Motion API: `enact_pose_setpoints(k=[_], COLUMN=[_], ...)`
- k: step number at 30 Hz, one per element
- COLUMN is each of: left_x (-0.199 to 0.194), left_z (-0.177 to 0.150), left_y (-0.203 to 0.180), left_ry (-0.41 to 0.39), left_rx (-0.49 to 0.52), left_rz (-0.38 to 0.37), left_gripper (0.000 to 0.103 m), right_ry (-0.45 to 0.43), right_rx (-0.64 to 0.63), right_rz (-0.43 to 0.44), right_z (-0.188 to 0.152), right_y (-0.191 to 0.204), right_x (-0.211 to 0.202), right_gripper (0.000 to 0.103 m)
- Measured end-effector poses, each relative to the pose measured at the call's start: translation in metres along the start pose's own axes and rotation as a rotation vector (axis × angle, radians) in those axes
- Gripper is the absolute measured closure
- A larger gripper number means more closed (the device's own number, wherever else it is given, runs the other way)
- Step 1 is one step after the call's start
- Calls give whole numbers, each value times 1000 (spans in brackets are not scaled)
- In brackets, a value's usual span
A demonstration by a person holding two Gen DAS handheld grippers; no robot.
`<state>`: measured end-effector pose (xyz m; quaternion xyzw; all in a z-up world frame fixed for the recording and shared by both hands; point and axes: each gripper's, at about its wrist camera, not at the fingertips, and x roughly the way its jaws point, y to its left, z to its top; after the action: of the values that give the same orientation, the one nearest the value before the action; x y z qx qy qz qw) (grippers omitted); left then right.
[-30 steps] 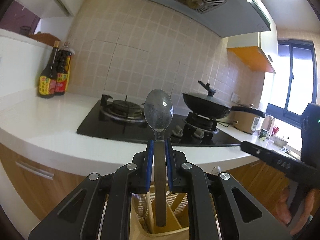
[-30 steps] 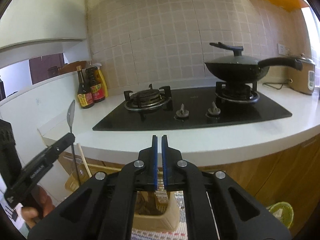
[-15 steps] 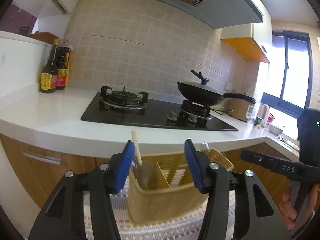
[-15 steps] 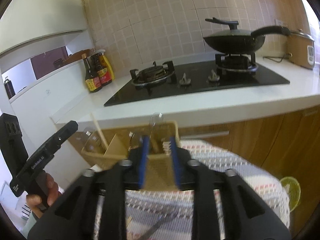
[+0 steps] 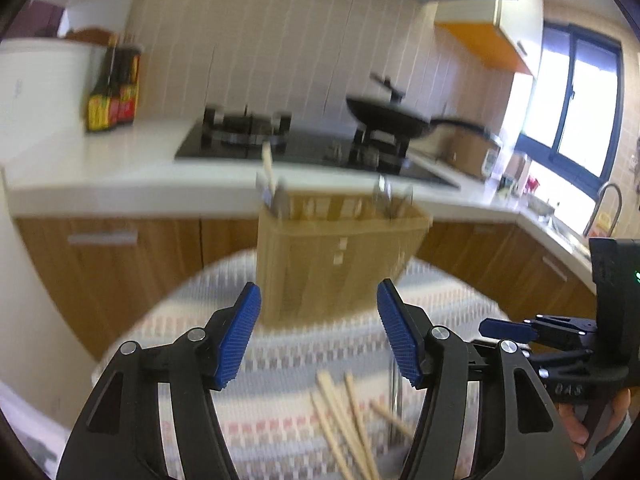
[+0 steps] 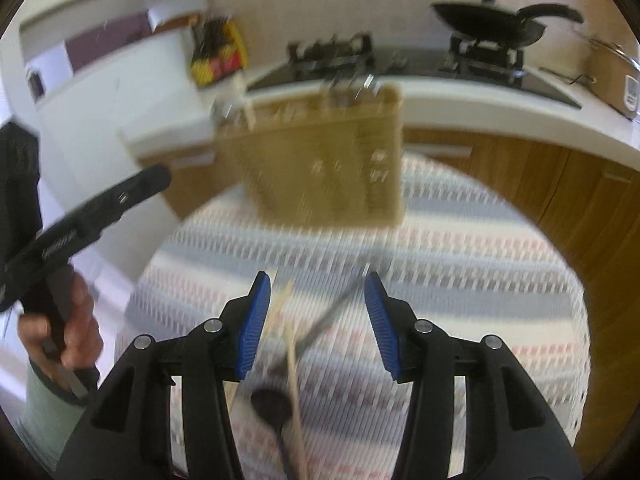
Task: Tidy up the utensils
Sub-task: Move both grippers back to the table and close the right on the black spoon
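Grippers first: my left gripper (image 5: 319, 334) has its two blue pads spread wide with nothing between them, and my right gripper (image 6: 318, 320) is just as wide apart and holds nothing either. Both hang over a round table covered with a striped cloth (image 5: 280, 360). At 12 o'clock from each gripper stands one pale wooden utensil holder (image 5: 336, 256), a slatted box with dividers, blurred in both views. One chopstick (image 5: 267, 168) sticks up from its left compartment beside some metal handles, and more metal handles (image 5: 390, 198) rise from the right one; I cannot count them through the blur. At 6 o'clock below my left gripper lie several loose chopsticks (image 5: 344, 424), four or five, fanned on the cloth. Under my right gripper I see one dark spoon (image 6: 272, 406) at 7 o'clock, one metal utensil (image 6: 332, 314) lying slantwise between the pads, and pale chopsticks crossing them. Beyond the holder run the counter, two stove burners and one black pan (image 5: 390, 118).
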<state>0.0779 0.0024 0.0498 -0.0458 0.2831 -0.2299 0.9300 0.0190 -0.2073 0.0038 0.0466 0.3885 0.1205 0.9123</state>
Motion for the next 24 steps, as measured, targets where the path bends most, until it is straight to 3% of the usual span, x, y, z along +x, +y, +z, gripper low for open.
enact_pose_setpoints(k=[4, 13, 19, 24], left_x=[5, 24, 33, 35], left_z=[-30, -81, -99, -106], left_y=[5, 12, 15, 16], left_ry=[121, 335, 421, 460], left_rx=[-16, -9, -11, -12], left_rz=[19, 40, 5, -34], left_gripper=[48, 56, 67, 69], right_ry=[96, 249, 300, 324], right_rx=[-20, -3, -15, -40], right_rz=[7, 59, 89, 80], right_z=[-30, -80, -98, -107], right_y=[13, 19, 26, 32], right_x=[8, 24, 25, 31], right_gripper=[65, 68, 77, 80])
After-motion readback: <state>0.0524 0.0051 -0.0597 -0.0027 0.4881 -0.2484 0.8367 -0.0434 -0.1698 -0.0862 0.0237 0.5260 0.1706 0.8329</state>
